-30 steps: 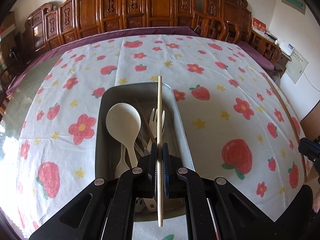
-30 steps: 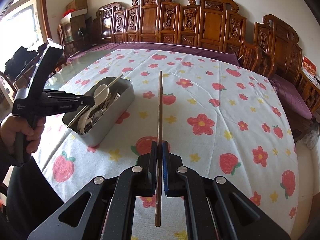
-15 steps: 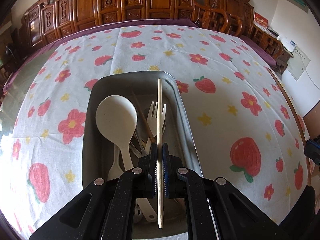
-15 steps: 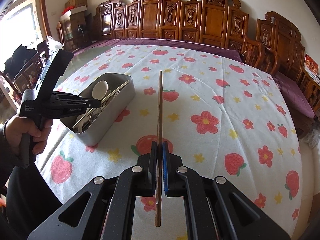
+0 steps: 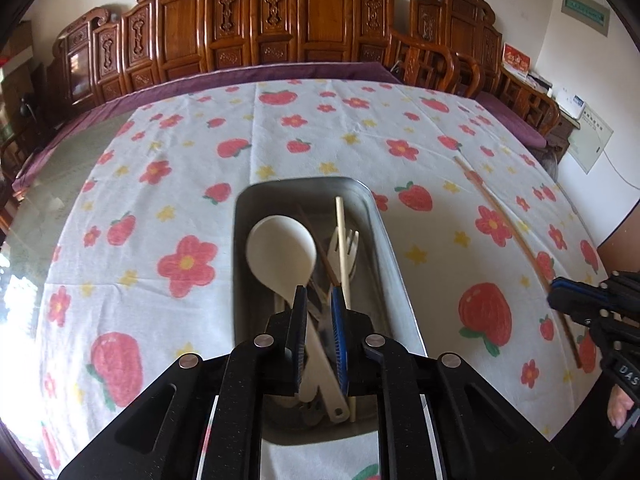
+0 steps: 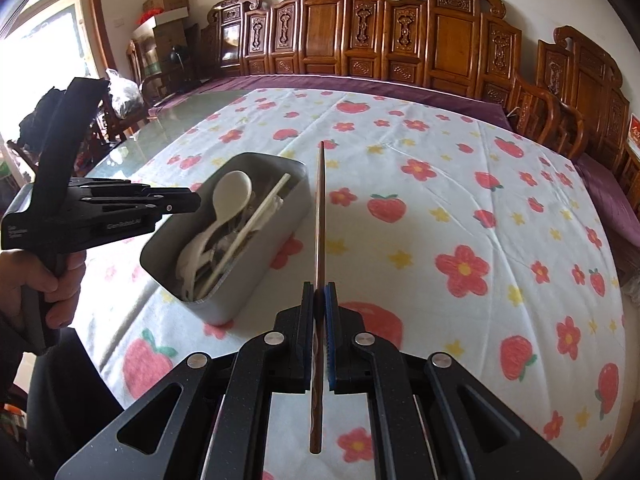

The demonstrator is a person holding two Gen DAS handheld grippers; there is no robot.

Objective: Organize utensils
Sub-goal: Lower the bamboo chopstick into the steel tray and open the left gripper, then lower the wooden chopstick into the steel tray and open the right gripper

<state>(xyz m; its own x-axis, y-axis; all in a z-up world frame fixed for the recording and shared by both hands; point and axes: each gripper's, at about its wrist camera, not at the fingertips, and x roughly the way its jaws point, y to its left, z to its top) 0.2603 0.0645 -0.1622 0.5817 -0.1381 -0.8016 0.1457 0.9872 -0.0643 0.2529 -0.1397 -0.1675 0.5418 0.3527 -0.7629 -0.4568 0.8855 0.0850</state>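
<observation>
A grey metal utensil box (image 5: 390, 248) (image 6: 276, 248) stands on the tablecloth. It holds a cream spoon (image 5: 280, 248), a cream fork (image 5: 347, 246), a dark chopstick and a pale chopstick (image 5: 343, 248) (image 6: 256, 218). My left gripper (image 5: 320, 304) is open and empty just above the box's near end; it also shows in the right wrist view (image 6: 192, 204). My right gripper (image 6: 319, 300) is shut on a brown chopstick (image 6: 320, 208), held above the cloth right of the box; it also shows in the left wrist view (image 5: 520, 240).
The table wears a white cloth with strawberries and flowers (image 6: 460, 208). Carved wooden chairs (image 6: 400, 36) line the far side. Bare glass tabletop (image 5: 44, 200) lies left of the cloth.
My left gripper has opened and dropped the pale chopstick, which now lies in the box. My right gripper has moved closer to the box, still holding the brown chopstick.
</observation>
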